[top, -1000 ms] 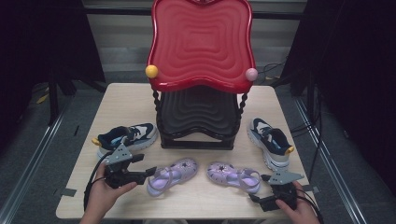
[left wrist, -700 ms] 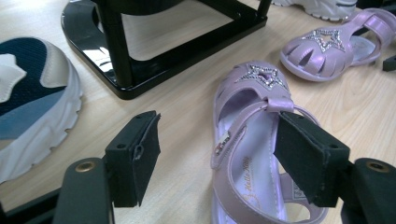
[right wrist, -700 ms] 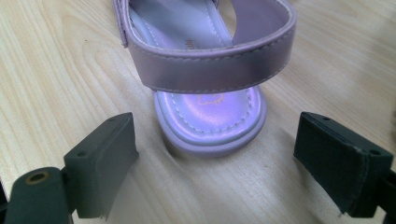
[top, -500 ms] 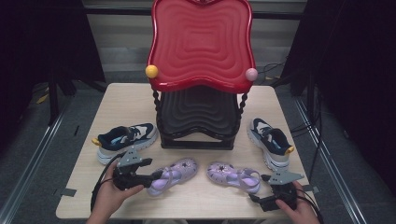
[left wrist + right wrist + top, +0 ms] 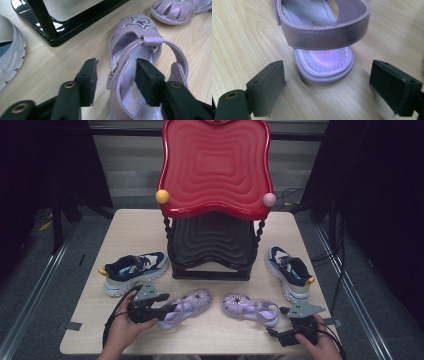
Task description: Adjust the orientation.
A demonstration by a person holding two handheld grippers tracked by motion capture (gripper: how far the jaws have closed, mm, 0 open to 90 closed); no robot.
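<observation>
Two lilac sandals lie at the table's front. My left gripper point(image 5: 167, 309) has its jaws astride the side of the left sandal point(image 5: 187, 304). In the left gripper view one jaw stands on the insole and the other outside on the wood, with the sandal's side strap point(image 5: 120, 67) between them. The jaws have just been closing, but gaps still show on both sides, so this gripper point(image 5: 116, 65) is open. My right gripper point(image 5: 279, 321) rests behind the right sandal point(image 5: 250, 307). It stands wide open point(image 5: 328, 68), with the sandal's heel point(image 5: 324, 67) just beyond its jaws.
A two-tier rack stands mid-table, with a red top shelf point(image 5: 215, 165) over a black lower shelf point(image 5: 210, 245). A navy-and-white sneaker point(image 5: 135, 270) lies left of the rack and its mate point(image 5: 290, 275) lies right. Bare wood table point(image 5: 135, 227) shows behind the left sneaker.
My left gripper has slid right onto the left sandal, and its jaws have narrowed around the sandal's side. The right gripper and both sneakers have not moved.
</observation>
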